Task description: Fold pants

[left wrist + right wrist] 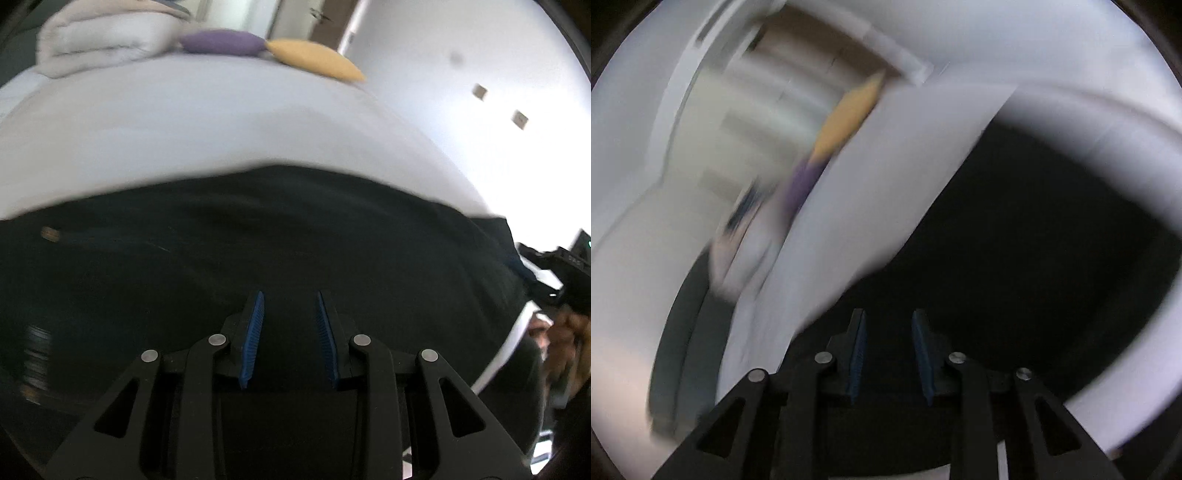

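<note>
White bed [184, 122] bears black pants [258, 236] lying crosswise; both hand-held grippers [290, 295] [888, 314] gape, empty.

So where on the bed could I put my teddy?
The bare sheet between the black pants and the purple pillow and yellow pillow is free. It's crowded at the far end by the duvet.
</note>
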The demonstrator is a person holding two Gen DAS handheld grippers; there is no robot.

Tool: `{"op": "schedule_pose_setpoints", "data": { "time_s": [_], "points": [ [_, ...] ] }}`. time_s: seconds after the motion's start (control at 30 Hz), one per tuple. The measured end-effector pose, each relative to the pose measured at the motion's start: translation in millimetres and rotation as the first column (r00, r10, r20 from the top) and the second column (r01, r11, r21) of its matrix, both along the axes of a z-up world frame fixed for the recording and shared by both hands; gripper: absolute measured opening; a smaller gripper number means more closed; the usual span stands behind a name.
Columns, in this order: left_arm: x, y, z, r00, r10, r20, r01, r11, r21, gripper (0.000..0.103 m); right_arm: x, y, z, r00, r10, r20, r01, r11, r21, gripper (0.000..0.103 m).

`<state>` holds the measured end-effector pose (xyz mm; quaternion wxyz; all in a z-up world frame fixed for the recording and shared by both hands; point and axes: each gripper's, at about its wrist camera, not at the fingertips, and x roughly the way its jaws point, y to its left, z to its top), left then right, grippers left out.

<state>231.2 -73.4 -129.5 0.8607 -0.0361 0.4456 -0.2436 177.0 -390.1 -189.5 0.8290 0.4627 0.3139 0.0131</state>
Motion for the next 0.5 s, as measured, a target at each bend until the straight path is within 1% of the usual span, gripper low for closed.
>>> {"op": "schedule_pose_setpoints", "data": {
  "time_s": [0.03, 0.07, 0.1, 0.13, 0.17, 0.2, 0.23, 0.27, 0.33, 0.37, 0.4, 0.5],
  "points": [
    [-2, -2, -4, 1.0, 0.001, 0.004, -0.001, 1.0, 0.015, 0.028, 16, 28, -16, 0.996, 0.087, -0.022, -0.086, 0.995, 0.045, 0.029],
    [-5, 0, -8, 1.0, 0.002, 0.014, -0.002, 1.0, 0.013, 0.028, 22, 39, -26, 0.991, 0.124, -0.048, -0.122, 0.991, 0.053, 0.027],
    [-7, 5, -9, 1.0, 0.005, 0.014, -0.005, 1.0, -0.003, 0.028, 28, 46, -32, 0.989, 0.135, -0.065, -0.133, 0.991, 0.029, 0.024],
    [-8, 12, -12, 1.0, 0.011, 0.009, -0.01, 1.0, -0.017, 0.028, 28, 46, -35, 0.99, 0.127, -0.058, -0.127, 0.992, -0.002, 0.01],
    [-9, 21, -12, 1.0, 0.024, 0.01, -0.024, 0.999, -0.027, 0.028, 28, 37, -40, 0.992, 0.115, -0.056, -0.115, 0.993, 0.004, 0.0],
    [-10, 27, -13, 1.0, 0.029, 0.012, -0.028, 0.999, -0.032, 0.028, 26, 24, -47, 0.994, 0.092, -0.059, -0.09, 0.995, 0.032, 0.0],
    [-12, 35, -14, 0.999, 0.031, 0.011, -0.031, 0.998, -0.049, 0.028, 21, 7, -51, 0.998, 0.05, -0.044, -0.047, 0.997, 0.063, 0.0],
    [-15, 37, -15, 0.999, 0.032, 0.01, -0.031, 0.998, -0.062, 0.028, 13, -4, -50, 0.999, 0.008, -0.044, -0.006, 0.998, 0.058, 0.0],
    [-21, 41, -17, 0.999, 0.04, 0.017, -0.038, 0.996, -0.078, 0.028, -5, -34, -43, 0.995, -0.085, -0.048, 0.086, 0.996, 0.004, 0.0],
    [-23, 42, -18, 0.999, 0.043, 0.02, -0.041, 0.996, -0.079, 0.028, -22, -51, -42, 0.988, -0.145, -0.053, 0.145, 0.989, -0.018, 0.0],
    [-25, 43, -18, 0.999, 0.045, 0.024, -0.043, 0.996, -0.077, 0.028, -30, -63, -42, 0.979, -0.198, -0.057, 0.197, 0.98, -0.018, 0.0],
    [-26, 43, -20, 0.999, 0.041, 0.031, -0.039, 0.997, -0.072, 0.028, -72, -119, -38, 0.931, -0.362, -0.055, 0.361, 0.932, -0.016, 0.0]
  ]
}}
